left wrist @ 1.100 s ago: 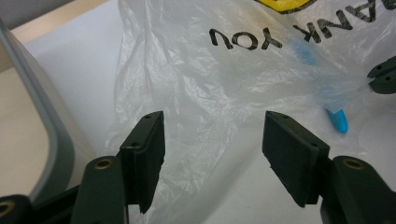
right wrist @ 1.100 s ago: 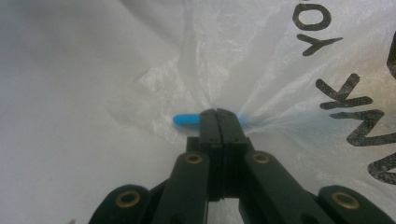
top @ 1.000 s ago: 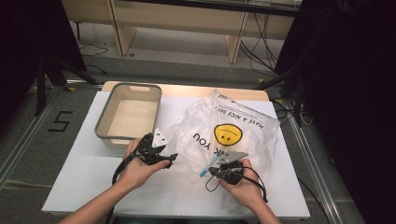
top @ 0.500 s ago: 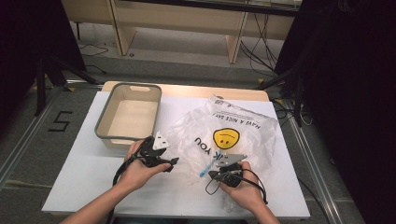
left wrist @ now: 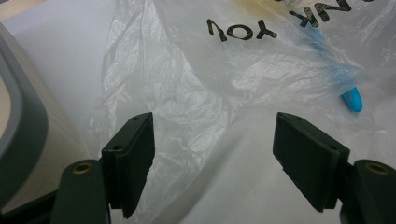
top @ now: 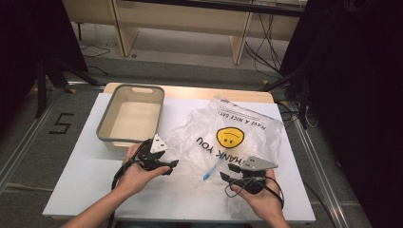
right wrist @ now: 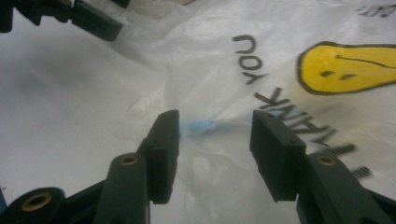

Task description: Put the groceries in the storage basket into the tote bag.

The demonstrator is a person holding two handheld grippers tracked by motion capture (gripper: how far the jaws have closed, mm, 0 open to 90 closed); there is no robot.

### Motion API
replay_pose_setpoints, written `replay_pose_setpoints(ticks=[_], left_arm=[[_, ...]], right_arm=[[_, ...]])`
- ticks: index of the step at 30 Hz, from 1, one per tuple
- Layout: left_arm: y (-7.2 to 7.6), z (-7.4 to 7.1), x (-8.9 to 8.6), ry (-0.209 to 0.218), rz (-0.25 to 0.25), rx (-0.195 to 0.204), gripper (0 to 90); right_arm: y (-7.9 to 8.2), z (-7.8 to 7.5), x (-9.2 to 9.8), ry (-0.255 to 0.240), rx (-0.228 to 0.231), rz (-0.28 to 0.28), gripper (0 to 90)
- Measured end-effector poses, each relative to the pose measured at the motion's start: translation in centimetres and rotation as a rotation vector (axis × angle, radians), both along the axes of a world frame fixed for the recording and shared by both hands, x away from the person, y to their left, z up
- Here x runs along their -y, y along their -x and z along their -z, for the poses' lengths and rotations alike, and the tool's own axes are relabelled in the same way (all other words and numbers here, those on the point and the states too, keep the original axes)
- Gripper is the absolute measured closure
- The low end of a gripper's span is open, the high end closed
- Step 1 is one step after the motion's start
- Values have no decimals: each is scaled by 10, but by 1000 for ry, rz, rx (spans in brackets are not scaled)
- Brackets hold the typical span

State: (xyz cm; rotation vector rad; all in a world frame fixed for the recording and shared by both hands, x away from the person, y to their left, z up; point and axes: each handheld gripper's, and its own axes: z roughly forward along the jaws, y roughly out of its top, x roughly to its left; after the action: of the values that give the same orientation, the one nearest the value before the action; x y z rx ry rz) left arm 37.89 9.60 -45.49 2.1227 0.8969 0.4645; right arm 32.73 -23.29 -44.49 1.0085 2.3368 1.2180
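White table (top: 76,190), grey floor (top: 28,142), dark surrounds.

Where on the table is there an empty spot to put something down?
The grey bin is empty inside. The white table is bare along its left edge, below the bin. The plastic bag with the blue pen crowds the right half.

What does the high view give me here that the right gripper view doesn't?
High view alone: the grey bin beyond the left gripper, the white table, and both hands. Right gripper view alone: a close look along the right gripper, its jaws apart after just opening, pressing on nothing. Both: the clear plastic bag with its yellow smiley and the blue object inside it.
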Motion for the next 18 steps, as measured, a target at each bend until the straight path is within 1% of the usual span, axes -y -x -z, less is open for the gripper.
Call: replay_pose_setpoints(ticks=[1,4,7,10,14,18], left_arm=[[0,0,-1,1,0,1,293],[1,0,-3,2,-5,7,292],[2,0,-5,1,-16,16,292],[4,2,-7,9,-26,19,292],[8,3,-10,3,-28,19,292],[9,5,-13,4,-34,21,291]], right_arm=[[1,-1,5,-7,3,20,508],[4,-1,16,-16,10,48,486],[6,2,26,-28,-3,68,466],[9,5,32,-25,-6,81,447],[12,7,38,-23,-9,92,417],[15,8,42,-45,-12,94,400]])
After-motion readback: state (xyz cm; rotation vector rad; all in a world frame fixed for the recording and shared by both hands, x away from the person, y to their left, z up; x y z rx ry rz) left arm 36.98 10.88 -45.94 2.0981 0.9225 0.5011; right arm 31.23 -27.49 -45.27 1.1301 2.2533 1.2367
